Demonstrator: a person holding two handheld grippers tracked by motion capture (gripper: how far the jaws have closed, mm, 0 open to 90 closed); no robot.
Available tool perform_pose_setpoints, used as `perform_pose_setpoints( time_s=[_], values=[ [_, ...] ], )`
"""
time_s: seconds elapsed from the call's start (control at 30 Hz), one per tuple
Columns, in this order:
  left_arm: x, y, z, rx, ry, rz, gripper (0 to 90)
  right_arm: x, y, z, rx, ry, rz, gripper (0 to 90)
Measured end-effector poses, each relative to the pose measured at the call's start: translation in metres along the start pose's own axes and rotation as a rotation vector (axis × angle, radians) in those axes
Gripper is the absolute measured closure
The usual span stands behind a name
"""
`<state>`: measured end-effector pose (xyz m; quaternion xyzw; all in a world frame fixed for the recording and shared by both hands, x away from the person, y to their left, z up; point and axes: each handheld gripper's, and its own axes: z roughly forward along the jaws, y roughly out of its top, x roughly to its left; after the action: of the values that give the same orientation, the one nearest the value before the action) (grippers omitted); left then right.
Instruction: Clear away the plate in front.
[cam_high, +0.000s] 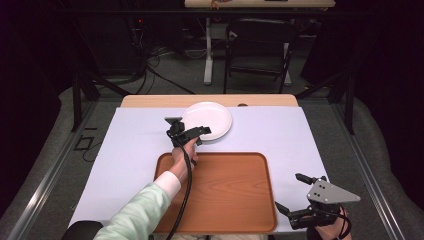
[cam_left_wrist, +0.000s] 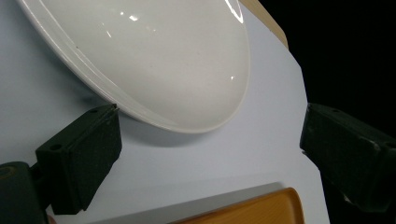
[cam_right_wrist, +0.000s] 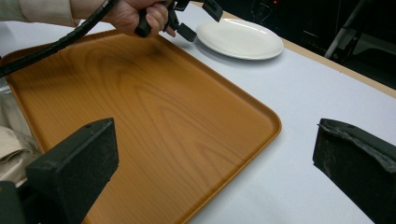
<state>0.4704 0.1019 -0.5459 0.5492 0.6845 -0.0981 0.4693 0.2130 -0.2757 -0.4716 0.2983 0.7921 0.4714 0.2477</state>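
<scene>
Plate (cam_high: 207, 119), round, white and glossy with a shallow raised rim, lies flat on the pale sheet (cam_high: 135, 150) covering the table, at about twelve o'clock from the wooden tray (cam_high: 225, 192) and apart from it in the high view. The left gripper (cam_high: 194, 134) reaches to the plate's near-left edge, at roughly seven o'clock on its rim, jaws spread and clasping nothing. The right gripper (cam_high: 290, 197) sits at the tray's four o'clock, near the table's near-right corner, jaws apart and empty.

Left gripper view: the plate (cam_left_wrist: 154, 60) shows bright reflections on a clean, bare surface. The rim comes down between the two spread jaws; the left jaw's tip seems to meet the rim at nine o'clock, though contact cannot be told for sure. The other jaw stands well clear at three o'clock. A tray corner (cam_left_wrist: 261, 207) shows at six o'clock.

Right gripper view: the jaws stand wide over the tray (cam_right_wrist: 140, 116) and sheet, released. At twelve o'clock lie the plate (cam_right_wrist: 240, 39) and the left gripper (cam_right_wrist: 198, 21).
</scene>
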Motion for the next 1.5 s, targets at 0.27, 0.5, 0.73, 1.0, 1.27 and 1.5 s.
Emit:
perform_pose_setpoints(
  time_s=[0.27,0.5,0.73,1.0,1.27,1.5],
  values=[
    [0.008,0.003,0.001,-0.014,0.011,-0.048,8.8,0.000,0.000,0.000,-0.001,0.002,0.001,0.0],
    [0.010,-0.001,0.007,-0.031,0.017,-0.102,12.9,0.000,0.000,0.000,0.000,0.003,-0.002,0.0],
    [0.008,-0.004,0.013,-0.106,0.037,-0.177,23.0,-0.001,0.000,0.000,0.000,0.003,-0.001,0.0],
    [0.007,-0.011,0.016,-0.187,0.095,-0.226,41.5,0.000,0.000,0.001,0.014,0.007,-0.001,0.3],
    [0.014,-0.014,0.019,-0.227,0.089,-0.268,59.8,0.000,0.000,0.002,0.018,0.001,-0.003,1.1],
    [0.019,-0.013,0.023,-0.231,0.088,-0.300,75.8,0.000,0.000,0.002,0.017,0.002,-0.003,1.2]
  ],
)
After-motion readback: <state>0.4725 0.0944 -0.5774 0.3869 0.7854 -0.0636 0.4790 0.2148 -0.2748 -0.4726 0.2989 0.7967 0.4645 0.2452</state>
